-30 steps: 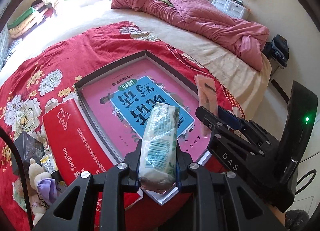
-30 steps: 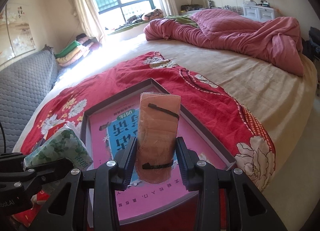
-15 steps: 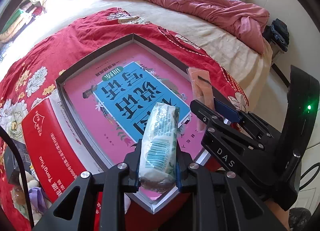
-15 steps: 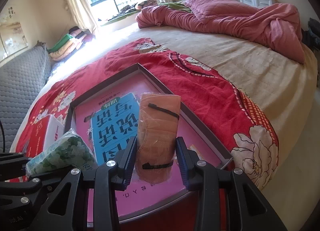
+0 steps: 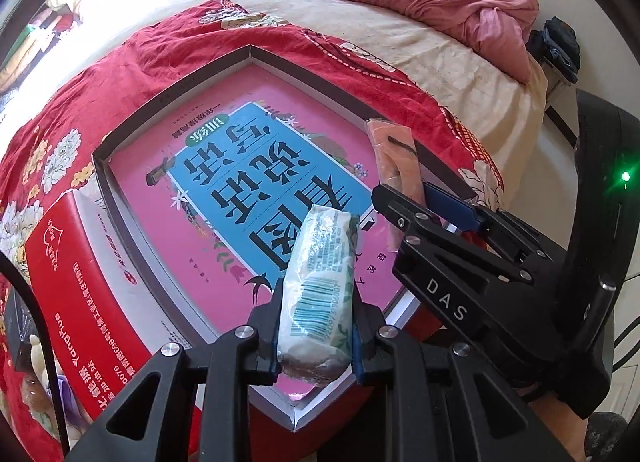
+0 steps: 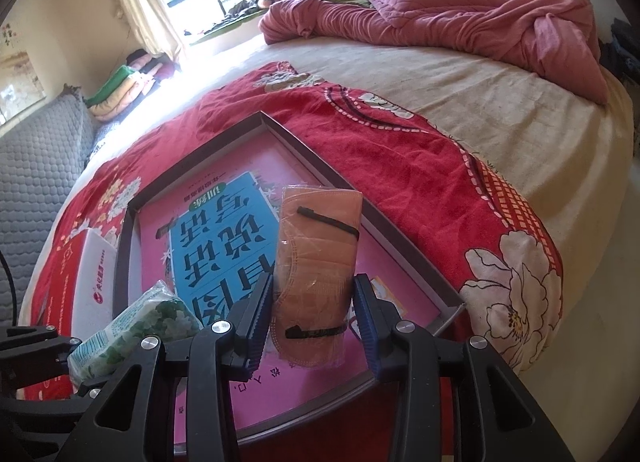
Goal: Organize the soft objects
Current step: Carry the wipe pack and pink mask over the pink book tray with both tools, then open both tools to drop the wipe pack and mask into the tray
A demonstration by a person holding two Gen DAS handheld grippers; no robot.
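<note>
A white and green tissue pack (image 5: 320, 282) stands between the pads of my left gripper (image 5: 316, 314), which is shut on it, over the near corner of a shallow grey tray (image 5: 172, 90). A pink and blue book (image 5: 240, 166) fills the tray. To the right, my right gripper (image 6: 314, 302) holds an orange face-mask pack (image 6: 316, 262) upright above the tray's right side. Its jaws are opening, with the pads still at the pack's edges. The tissue pack (image 6: 132, 326) shows at lower left in the right wrist view, and the mask pack (image 5: 396, 158) at right in the left wrist view.
The tray lies on a red flowered blanket (image 6: 400, 150) over a beige bed. A red and white box (image 5: 72, 282) sits against the tray's left side. Small plush toys (image 5: 36, 350) lie at the far left. A crumpled pink quilt (image 6: 460, 18) is at the back.
Both grippers have come down toward the tray with their packs, so the tray looks nearer and larger. The right pads stand slightly wider apart.
</note>
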